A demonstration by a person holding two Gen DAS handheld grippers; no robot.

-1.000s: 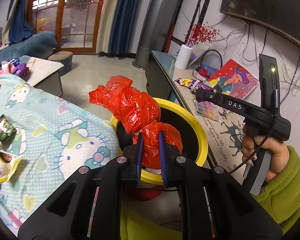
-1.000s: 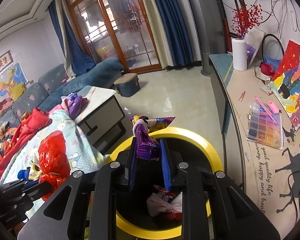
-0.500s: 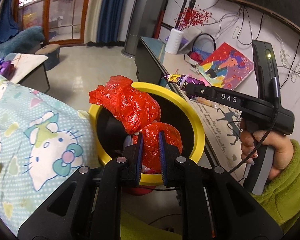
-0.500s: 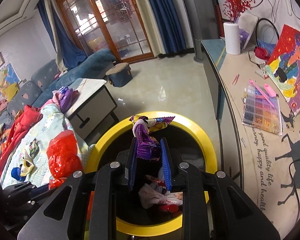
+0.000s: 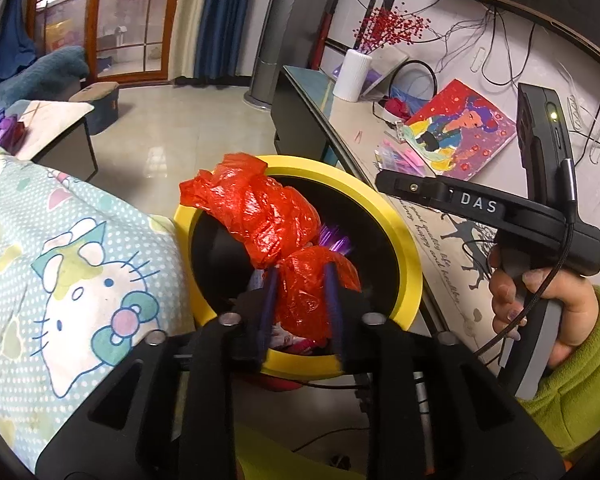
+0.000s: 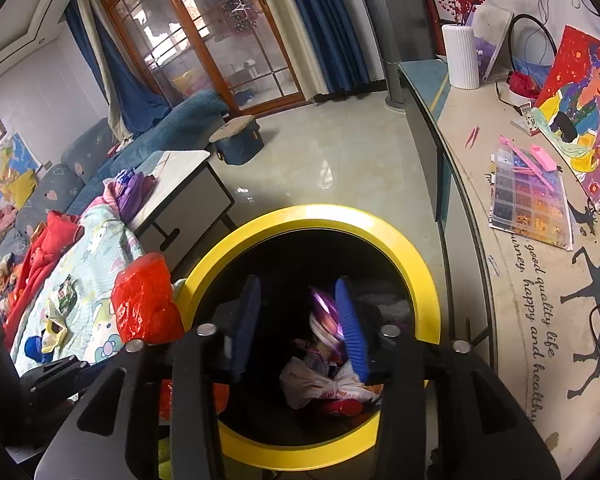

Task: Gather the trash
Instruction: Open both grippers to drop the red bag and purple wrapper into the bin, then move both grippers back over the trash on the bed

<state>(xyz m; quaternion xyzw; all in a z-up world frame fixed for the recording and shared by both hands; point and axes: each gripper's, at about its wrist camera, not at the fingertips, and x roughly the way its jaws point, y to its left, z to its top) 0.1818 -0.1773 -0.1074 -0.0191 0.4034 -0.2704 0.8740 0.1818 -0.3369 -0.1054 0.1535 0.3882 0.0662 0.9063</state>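
A black bin with a yellow rim [image 5: 400, 240] [image 6: 416, 264] stands beside the bed. My left gripper [image 5: 300, 268] hangs over its near edge, its jaws opening. A crumpled red plastic bag [image 5: 267, 216] still fills the gap and touches both blue pads. The same red plastic bag [image 6: 143, 300] shows left of the bin in the right wrist view. My right gripper [image 6: 297, 281] is over the bin's mouth, jaws opening and wide apart. A purple snack wrapper [image 6: 328, 316] is a blur beside the right pad, loose and dropping. White and red trash [image 6: 324, 384] lies in the bin.
A Hello Kitty blanket [image 5: 79, 280] with several wrappers [image 6: 57, 320] lies to the left. To the right is a long table with a painting [image 5: 460, 136], a bead box [image 6: 532, 208] and a white vase [image 5: 352, 76]. A low side table [image 6: 179, 184] stands behind.
Both grippers sank over the bin and their jaws widened. The purple wrapper left the right pads and is falling. The red bag stays between the left pads.
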